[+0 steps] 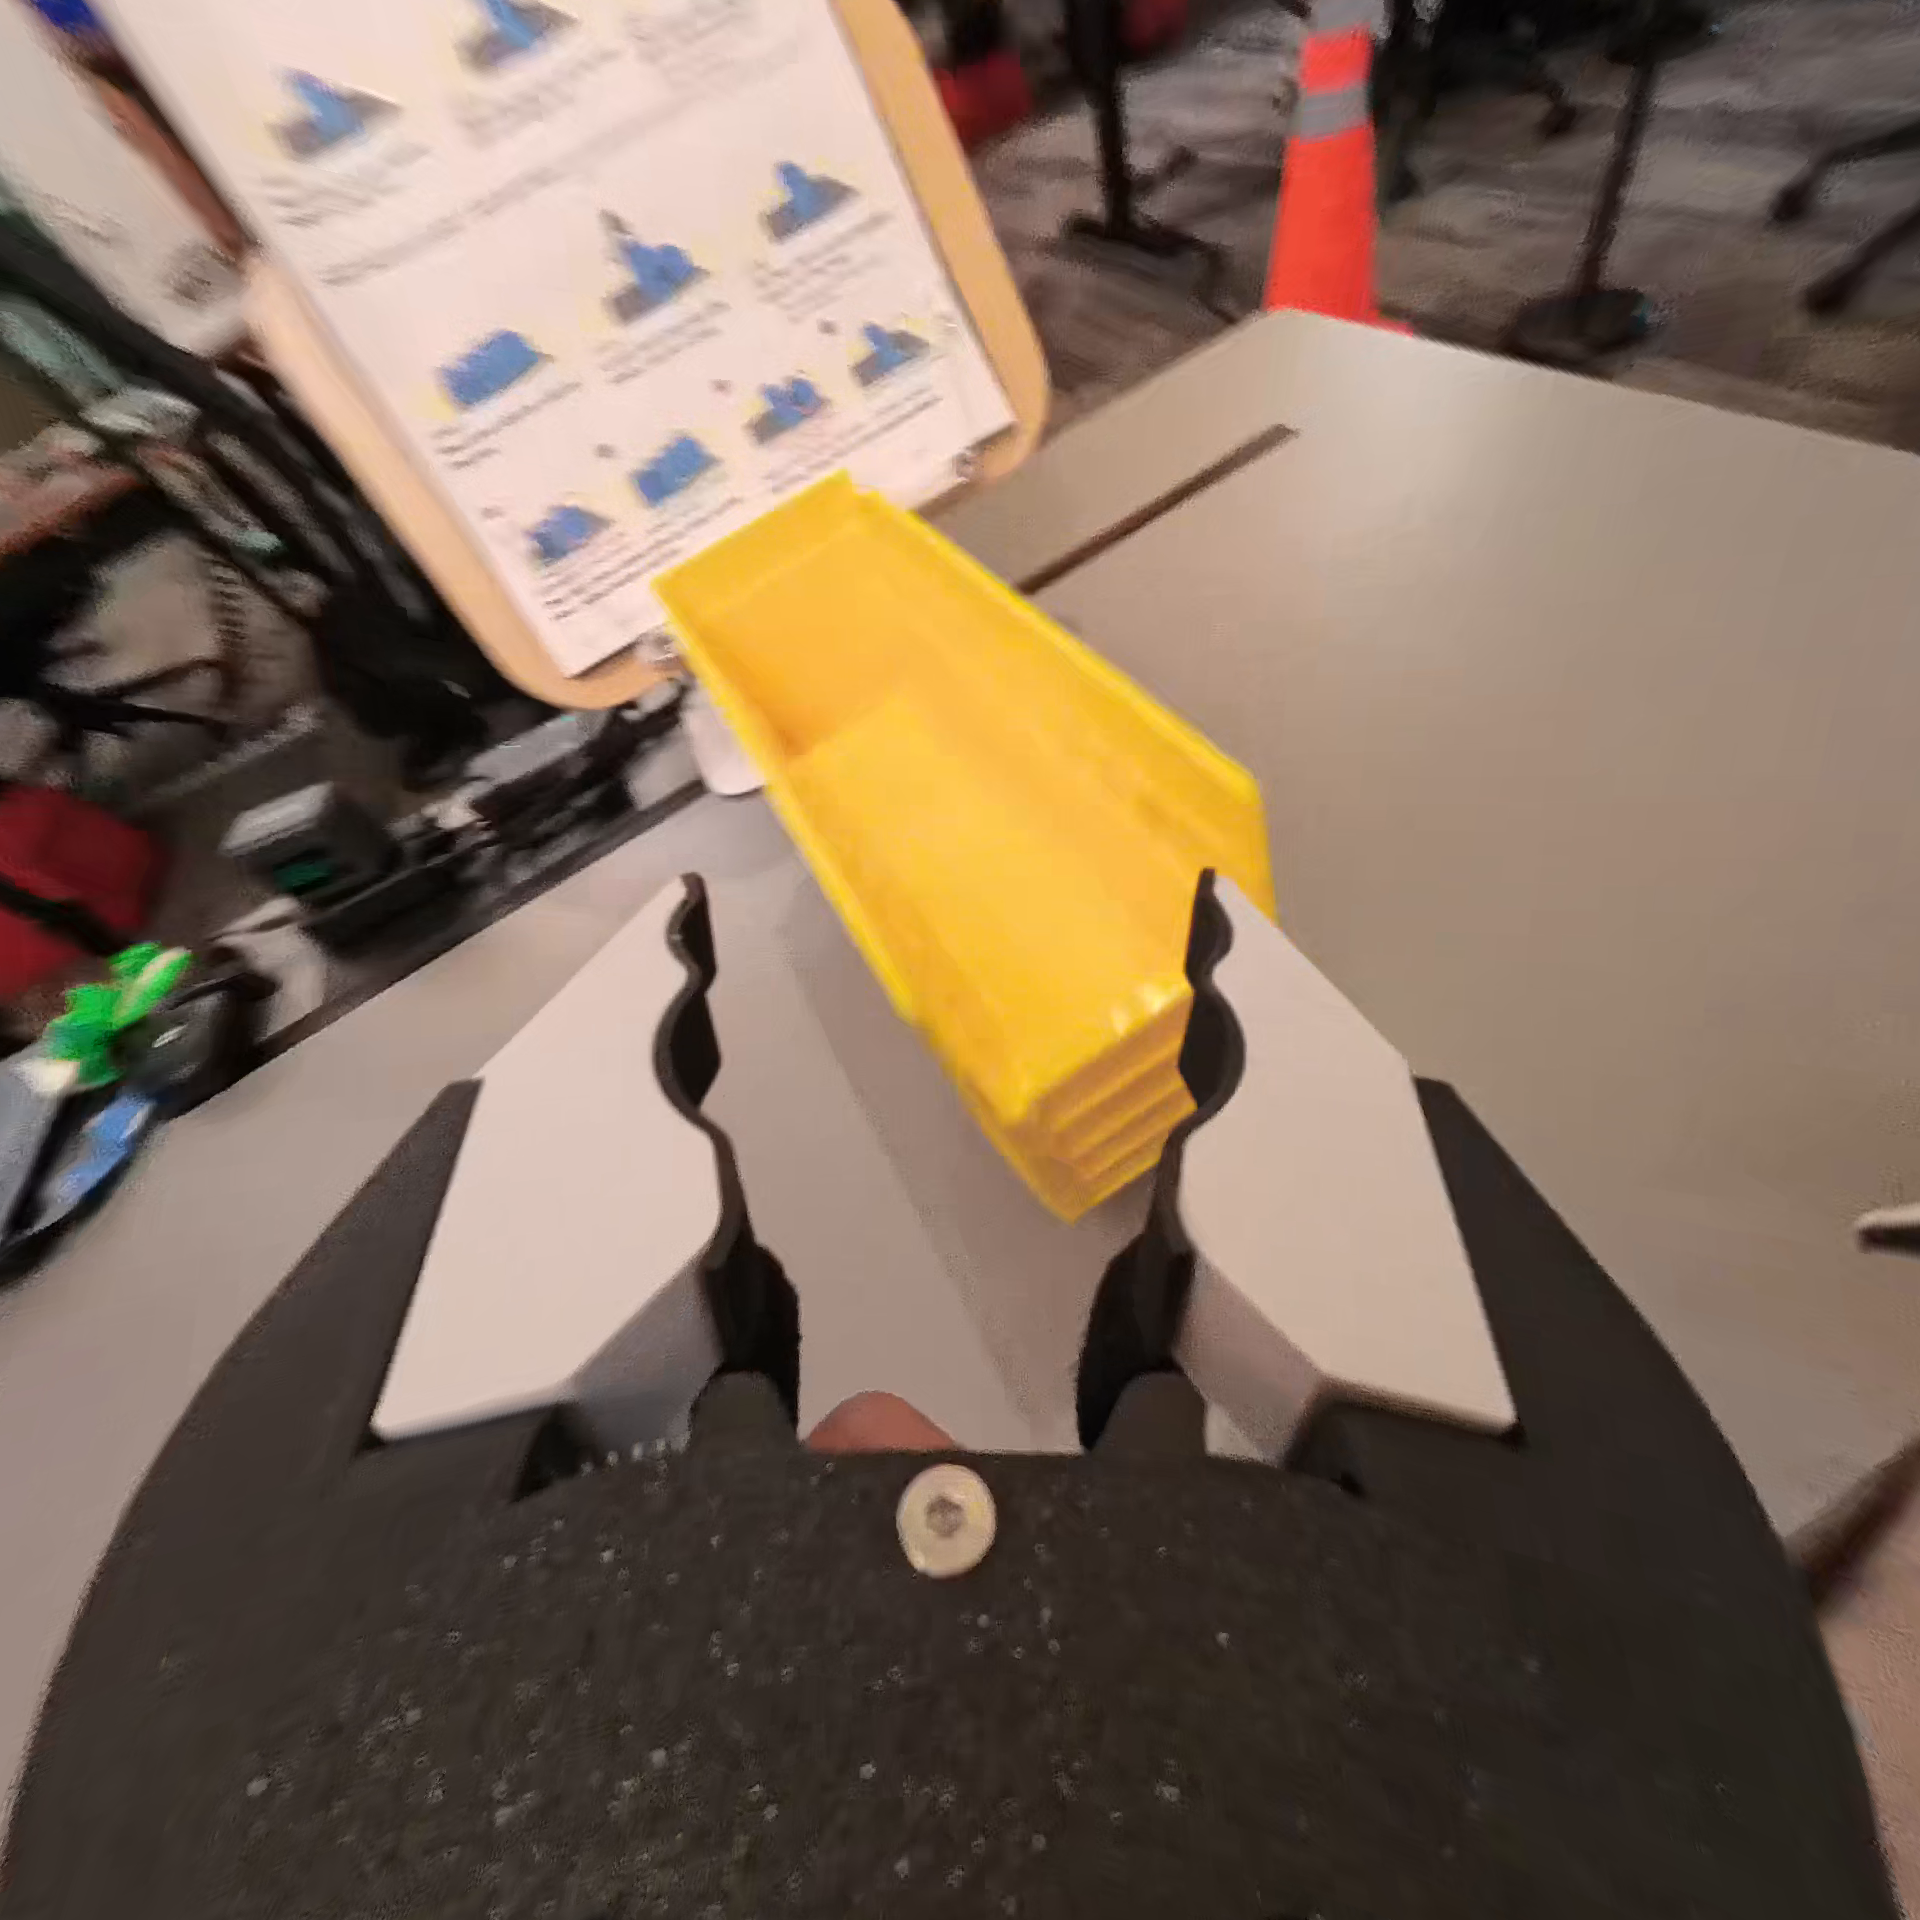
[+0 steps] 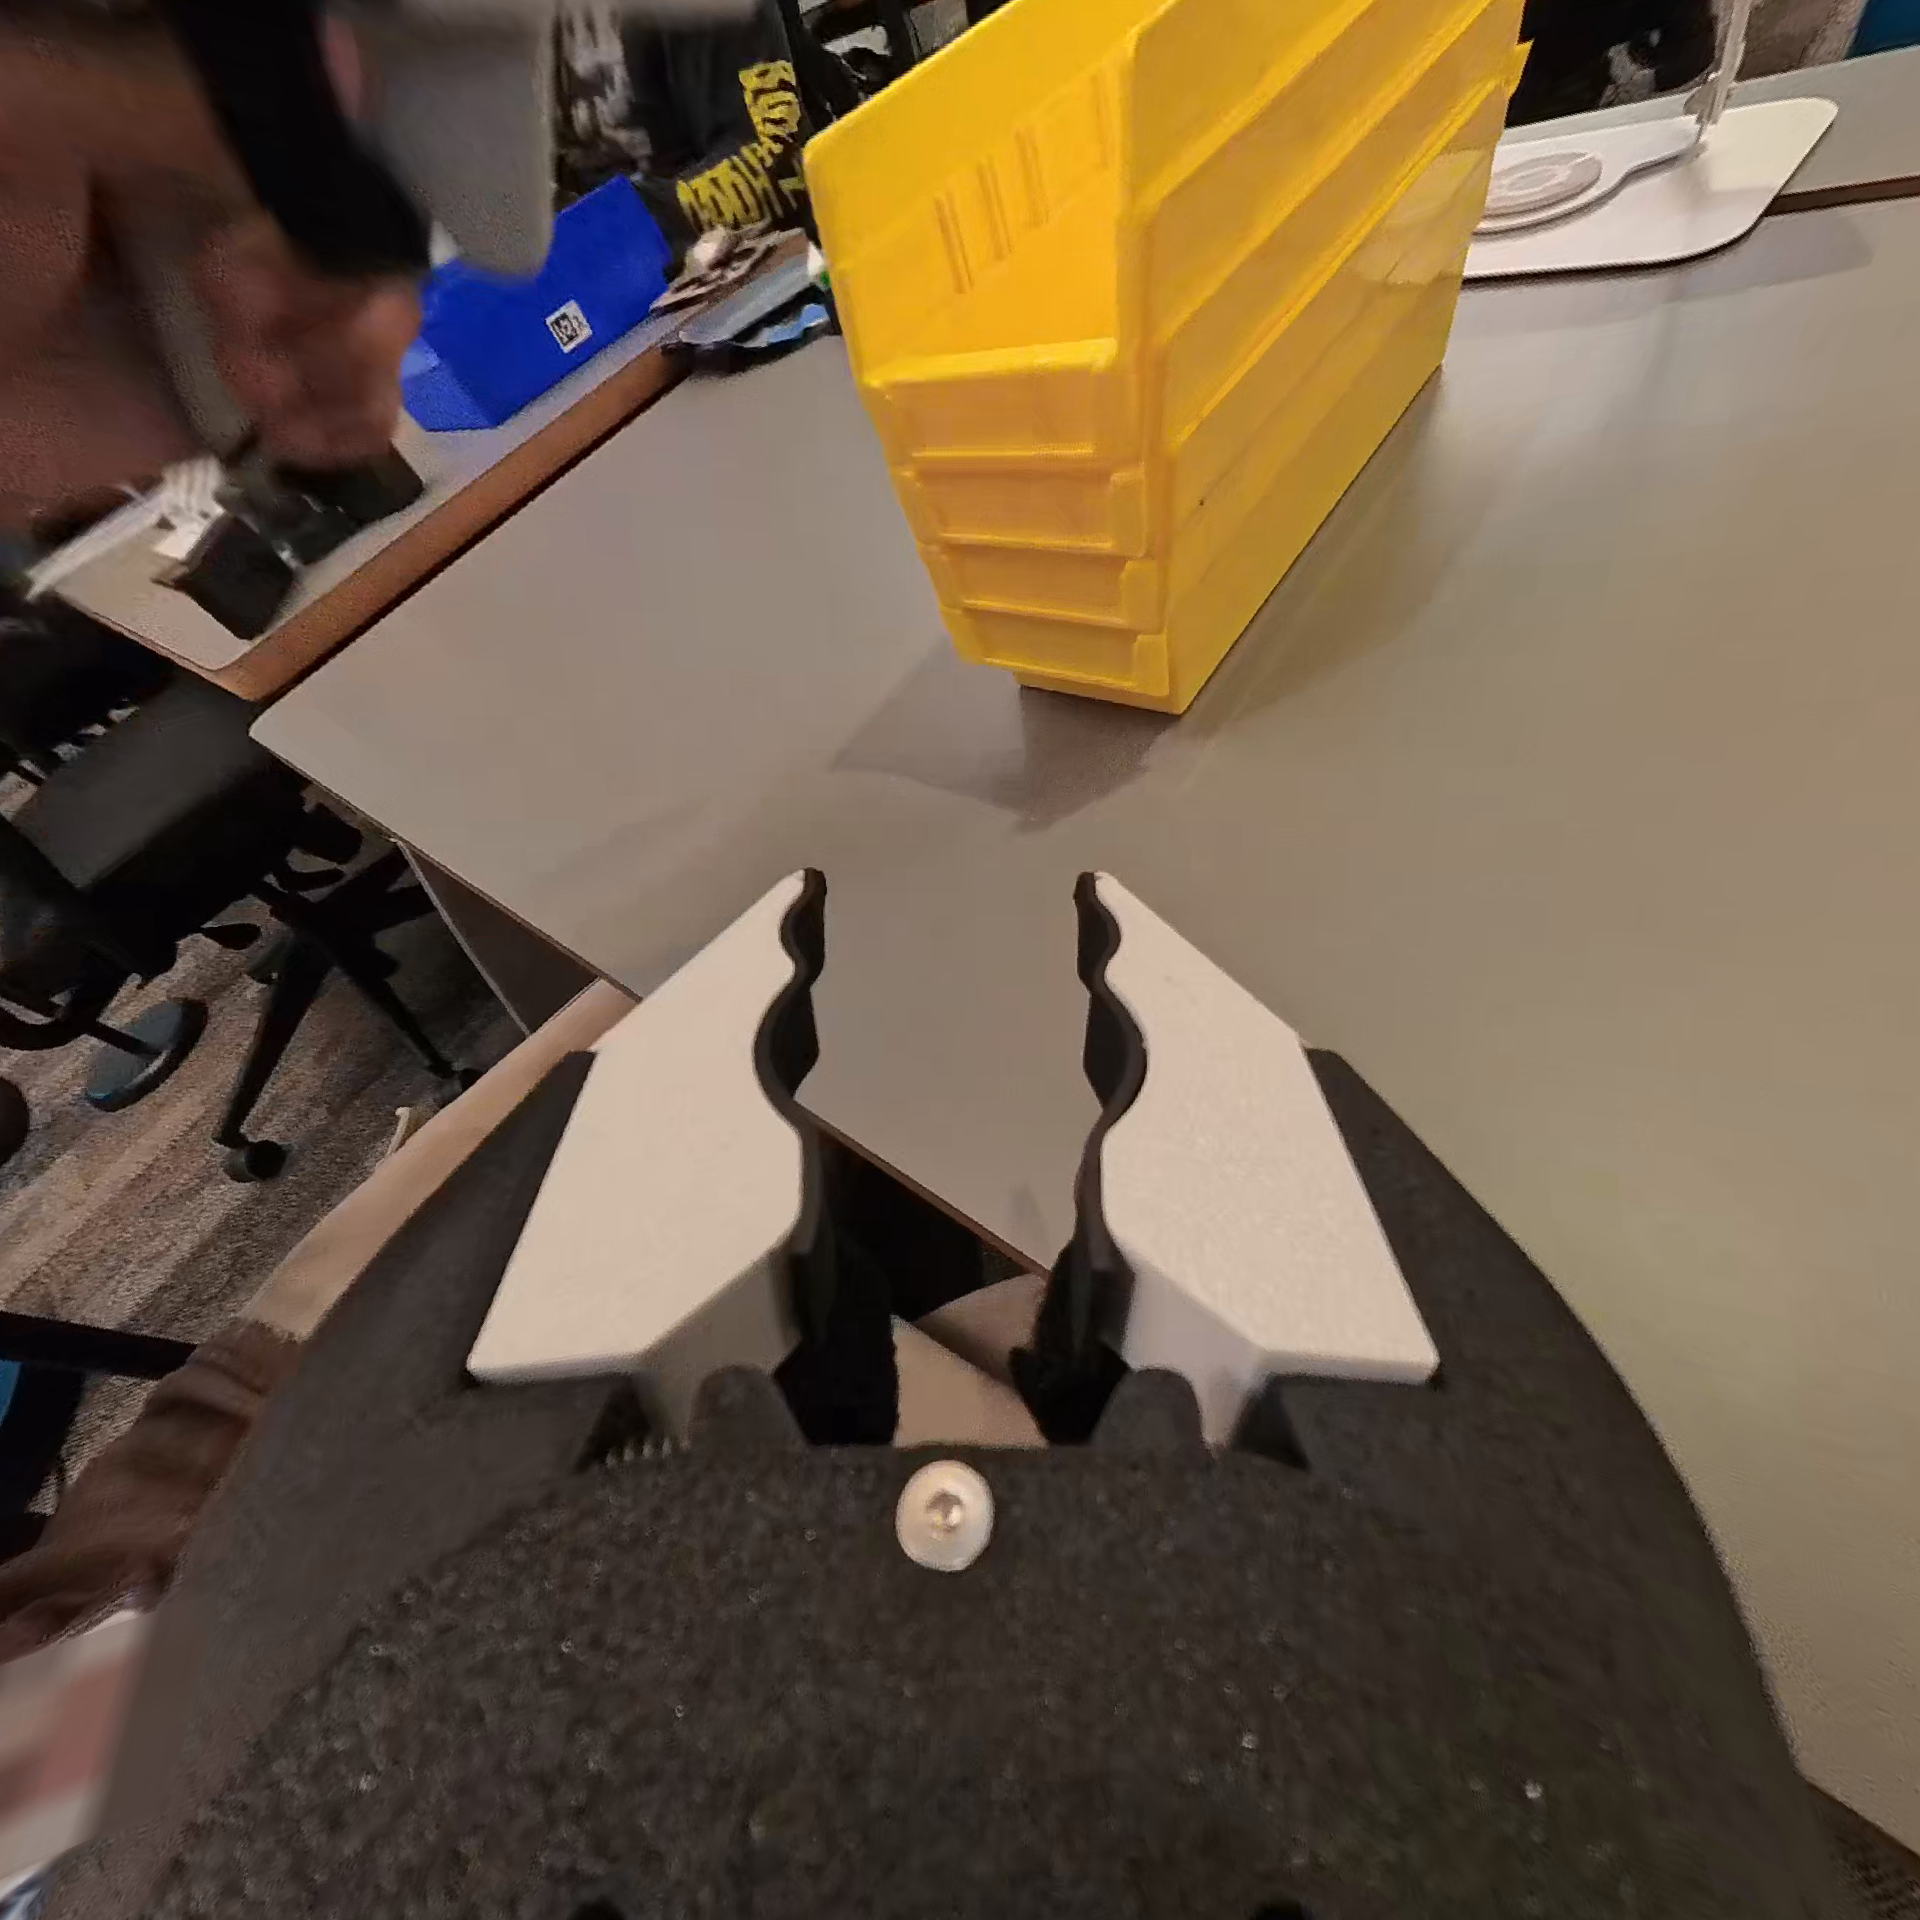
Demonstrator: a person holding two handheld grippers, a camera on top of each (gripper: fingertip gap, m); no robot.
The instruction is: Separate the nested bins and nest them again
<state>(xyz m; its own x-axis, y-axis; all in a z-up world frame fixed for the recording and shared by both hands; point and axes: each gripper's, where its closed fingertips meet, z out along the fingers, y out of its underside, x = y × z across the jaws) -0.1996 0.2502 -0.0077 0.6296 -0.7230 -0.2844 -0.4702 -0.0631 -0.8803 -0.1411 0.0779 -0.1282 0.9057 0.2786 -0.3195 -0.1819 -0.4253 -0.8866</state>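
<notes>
Nested yellow bins [image 1: 997,883]: long axis ahead of left gripper [image 1: 945,894], nearer, fingers wide, empty; right gripper [image 2: 948,894] farther, part-open, empty.

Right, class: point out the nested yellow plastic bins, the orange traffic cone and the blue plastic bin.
nested yellow plastic bins [image 2: 1226,436]: right wrist view, long side wall.
orange traffic cone [image 1: 1328,197]: left wrist view, cone body.
blue plastic bin [image 2: 540,301]: right wrist view, side wall.

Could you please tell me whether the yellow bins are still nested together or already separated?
Nested: the yellow bins stand as one stack on the grey table, four front lips stepped one above another.
</notes>
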